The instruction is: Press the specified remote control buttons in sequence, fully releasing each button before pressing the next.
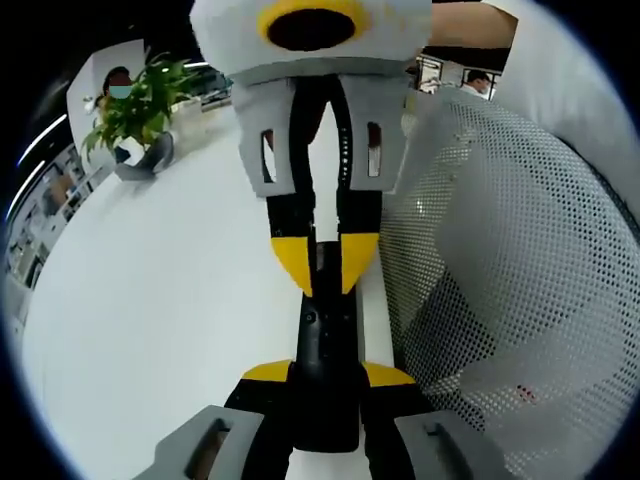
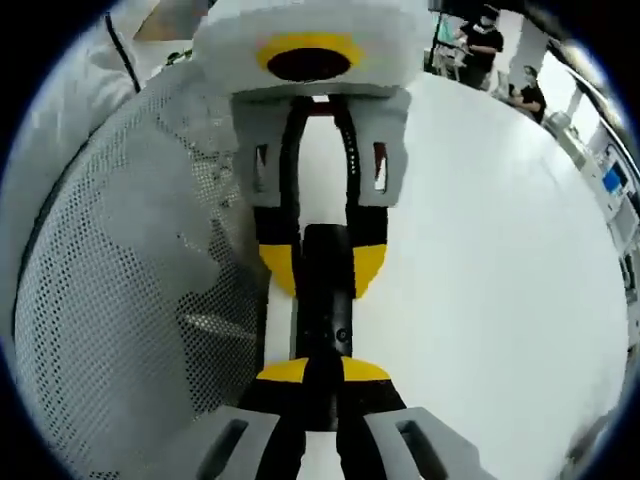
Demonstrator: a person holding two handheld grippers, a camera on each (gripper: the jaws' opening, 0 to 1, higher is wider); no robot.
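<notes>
A slim black remote control lies along the white table, between two grippers that face each other. My left gripper is shut on its near end, a yellow-tipped jaw on each side. From the top of the left gripper view comes my right gripper, its jaws nearly together and its tips on the remote's far end. In the right gripper view the remote runs from my right gripper up into the left gripper, which clamps it. Small buttons show on the remote's top face.
A white mesh surface rises right beside the remote; in the right gripper view this mesh is on the left. A potted green plant stands at the table's far side. People sit in the background. Open white table spreads away from the mesh.
</notes>
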